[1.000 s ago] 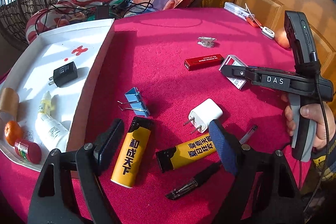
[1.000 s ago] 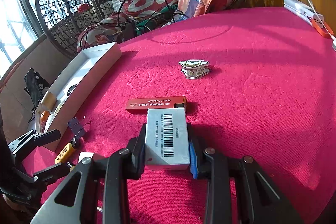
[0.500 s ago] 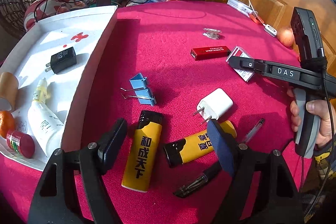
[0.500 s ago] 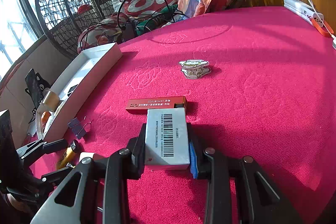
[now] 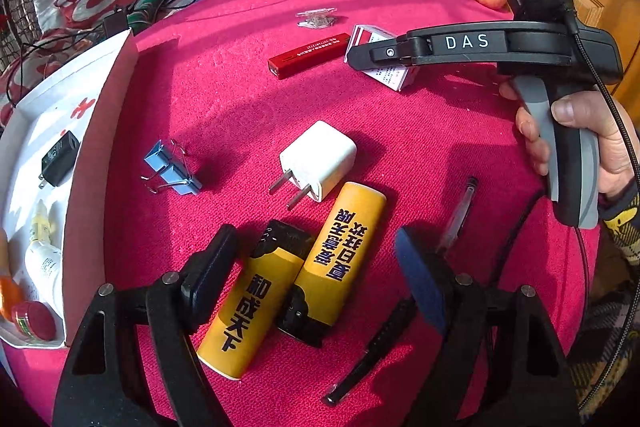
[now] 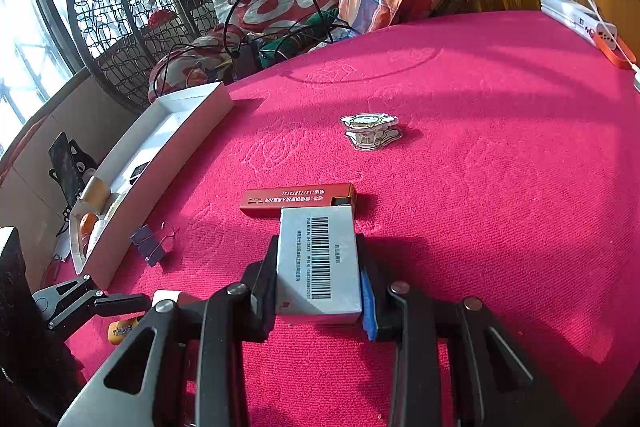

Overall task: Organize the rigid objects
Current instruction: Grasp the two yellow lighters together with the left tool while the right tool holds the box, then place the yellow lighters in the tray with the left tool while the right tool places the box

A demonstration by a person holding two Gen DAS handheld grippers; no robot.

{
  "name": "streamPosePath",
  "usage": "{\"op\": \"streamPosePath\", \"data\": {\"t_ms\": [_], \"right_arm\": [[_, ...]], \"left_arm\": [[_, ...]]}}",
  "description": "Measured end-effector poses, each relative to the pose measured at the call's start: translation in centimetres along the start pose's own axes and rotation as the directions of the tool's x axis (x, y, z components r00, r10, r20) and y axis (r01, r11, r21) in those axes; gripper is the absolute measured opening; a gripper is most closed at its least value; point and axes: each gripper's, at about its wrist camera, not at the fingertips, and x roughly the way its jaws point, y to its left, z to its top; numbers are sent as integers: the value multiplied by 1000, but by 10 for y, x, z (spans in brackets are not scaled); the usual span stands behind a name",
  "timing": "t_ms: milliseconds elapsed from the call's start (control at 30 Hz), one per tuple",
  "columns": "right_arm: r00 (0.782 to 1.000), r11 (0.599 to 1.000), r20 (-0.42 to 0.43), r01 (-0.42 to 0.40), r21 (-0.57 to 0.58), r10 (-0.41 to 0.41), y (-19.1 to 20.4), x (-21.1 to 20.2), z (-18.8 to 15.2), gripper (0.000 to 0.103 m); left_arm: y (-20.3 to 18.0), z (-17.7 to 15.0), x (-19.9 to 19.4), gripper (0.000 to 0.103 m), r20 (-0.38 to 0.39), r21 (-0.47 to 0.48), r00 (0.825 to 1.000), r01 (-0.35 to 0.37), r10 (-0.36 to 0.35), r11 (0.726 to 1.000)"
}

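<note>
Two yellow lighters [image 5: 248, 303] [image 5: 340, 247] lie side by side on the red tablecloth, both between the fingers of my open left gripper [image 5: 314, 279], whose pads are clear of them. A white charger plug [image 5: 320, 159] sits just beyond them. My right gripper [image 6: 318, 267] is shut on a white box with a barcode [image 6: 320, 247], low over the cloth. In the left wrist view that box [image 5: 390, 77] shows under the right gripper's fingers. A red lighter [image 6: 296, 199] lies right in front of the box.
A white tray [image 5: 96, 131] at the left holds a black plug, bottles and small jars. Blue binder clips [image 5: 172, 171] lie beside it. A black pen [image 5: 384, 343] lies under my left gripper's right finger. Two cartoon clips [image 6: 370, 129] sit farther back, with white devices at the far edge.
My left gripper has moved down and forward and rolled, so both yellow lighters now lie between its fingers. The right gripper and its box have not moved.
</note>
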Motion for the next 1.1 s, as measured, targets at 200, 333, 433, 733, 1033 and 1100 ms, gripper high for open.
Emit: {"op": "streamPosePath", "data": {"t_ms": [200,333,433,733,1033,1100], "right_arm": [[1000,1000,0,7,-10,-7,2,0,-1,32],[1000,998,13,16,-66,-15,12,-4,-2,31],[998,995,53,30,-96,-25,19,-16,1,31],[990,989,138,1,-151,20,50,-51,24,31],[985,988,169,-20,-153,46,57,-63,26,31],[985,990,165,-21,-141,44,54,-63,25,31]], "left_arm": [[8,-13,-10,61,-9,-33,1000,-9,9,999],[15,-23,-20,49,33,-87,999,4,-1,996],[26,-25,-34,38,98,-151,995,22,-7,988],[56,-31,-57,9,160,-270,987,36,8,962],[18,-39,-41,19,86,-175,996,-2,17,985],[9,-40,-33,34,37,-135,999,-9,14,991]]}}
